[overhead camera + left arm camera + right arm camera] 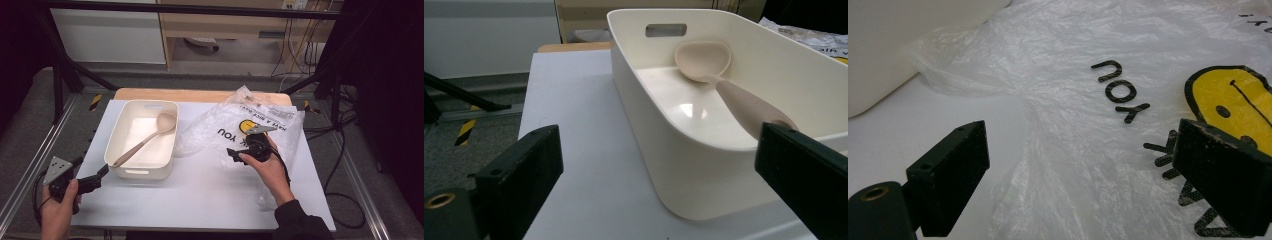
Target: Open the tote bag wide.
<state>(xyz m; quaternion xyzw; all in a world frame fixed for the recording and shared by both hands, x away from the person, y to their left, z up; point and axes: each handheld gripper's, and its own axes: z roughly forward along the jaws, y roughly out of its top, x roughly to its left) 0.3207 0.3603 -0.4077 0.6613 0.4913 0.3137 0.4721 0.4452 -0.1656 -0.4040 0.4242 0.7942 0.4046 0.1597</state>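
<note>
A cream plastic bin [127,131] stands on the white table top, and a beige ladle [150,137] lies slanted in it with its bowl toward the far end. My left gripper [93,171] is open just off the bin's near left corner. In the left gripper view, its jaws [659,150] stand wide on either side of the bin's corner wall [649,120], with the ladle [724,85] beyond. A crumpled clear plastic bag [215,127] with a yellow smiley face lies to the right of the bin. My right gripper [234,154] hovers open over the bag [1073,75], holding nothing.
The white table top [200,195] ends in a wooden strip [200,95] at the far side. Black frame bars and cables run around the table. The bin's side [878,45] sits close to the bag's left edge.
</note>
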